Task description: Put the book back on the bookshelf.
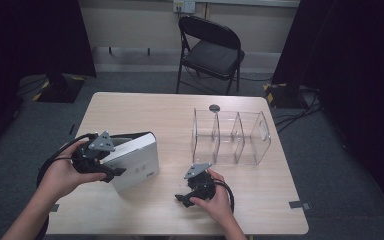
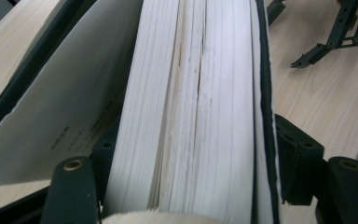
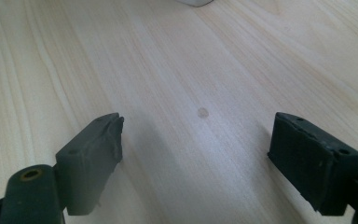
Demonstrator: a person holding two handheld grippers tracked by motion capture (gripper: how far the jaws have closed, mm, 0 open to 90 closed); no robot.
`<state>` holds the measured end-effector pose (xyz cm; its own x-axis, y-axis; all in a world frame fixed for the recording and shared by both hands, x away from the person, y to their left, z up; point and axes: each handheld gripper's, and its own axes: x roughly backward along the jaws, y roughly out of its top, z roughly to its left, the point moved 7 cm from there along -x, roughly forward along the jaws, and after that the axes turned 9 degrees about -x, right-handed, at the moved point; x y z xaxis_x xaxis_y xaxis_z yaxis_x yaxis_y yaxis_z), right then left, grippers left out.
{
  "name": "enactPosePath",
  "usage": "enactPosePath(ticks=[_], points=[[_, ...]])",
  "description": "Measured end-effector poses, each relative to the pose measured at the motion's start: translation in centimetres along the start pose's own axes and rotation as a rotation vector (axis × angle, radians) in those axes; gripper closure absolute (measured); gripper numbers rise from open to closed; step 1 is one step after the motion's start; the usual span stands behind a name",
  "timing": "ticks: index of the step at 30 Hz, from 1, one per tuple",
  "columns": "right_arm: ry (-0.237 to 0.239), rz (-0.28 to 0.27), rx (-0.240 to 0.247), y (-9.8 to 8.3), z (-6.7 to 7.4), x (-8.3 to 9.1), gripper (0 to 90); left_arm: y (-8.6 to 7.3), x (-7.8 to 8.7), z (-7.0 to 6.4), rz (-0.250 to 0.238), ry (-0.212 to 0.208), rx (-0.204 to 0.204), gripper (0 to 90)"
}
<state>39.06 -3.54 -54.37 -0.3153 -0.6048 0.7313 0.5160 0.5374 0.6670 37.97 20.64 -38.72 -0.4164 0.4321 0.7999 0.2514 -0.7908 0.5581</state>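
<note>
On table's near-left, left tongs (image 1: 111, 172) clamp the white book (image 1: 135, 160), tilted up on edge. Right tongs (image 1: 184, 198) gape empty just above bare wood. Next, likely: carry book to the clear divider rack (image 1: 232, 137), slot upright.

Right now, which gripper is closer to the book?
Left. The left gripper has the book between its jaws, pages showing. The right gripper is open over bare table, apart from the book.

Pale wooden table (image 1: 260, 200). Clear acrylic divider rack (image 1: 231, 137) stands on its right half; small dark disc (image 1: 214, 107) just beyond the rack. Black folding chair (image 1: 211, 52) behind the table's far edge; grey carpet (image 1: 330, 165) around.
</note>
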Motion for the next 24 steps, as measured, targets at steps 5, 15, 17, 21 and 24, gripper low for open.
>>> enactPosePath(ticks=[5, 15, 17, 21, 24], points=[[-0.022, -0.014, 0.032, -0.3, 0.2, -0.1, 14.8, 0.2, -0.2, 0.1, 0.008, 0.001, -0.011, 41.6], [-0.018, -0.060, 0.031, -0.6, 0.2, -0.1, 13.4, 0.1, 0.0, -0.2, 0.022, -0.043, -0.050, 54.4], [-0.016, -0.068, 0.025, -0.6, 0.2, -0.1, 13.4, 0.2, 0.0, -0.4, 0.032, -0.041, -0.056, 55.0], [-0.017, -0.074, 0.031, -0.7, 0.2, -0.1, 13.4, 0.3, 0.1, -1.0, 0.032, -0.041, -0.086, 55.4], [-0.020, -0.076, 0.030, -0.7, 0.2, -0.1, 13.4, 0.3, 0.1, -1.7, 0.034, -0.037, -0.125, 55.6]])
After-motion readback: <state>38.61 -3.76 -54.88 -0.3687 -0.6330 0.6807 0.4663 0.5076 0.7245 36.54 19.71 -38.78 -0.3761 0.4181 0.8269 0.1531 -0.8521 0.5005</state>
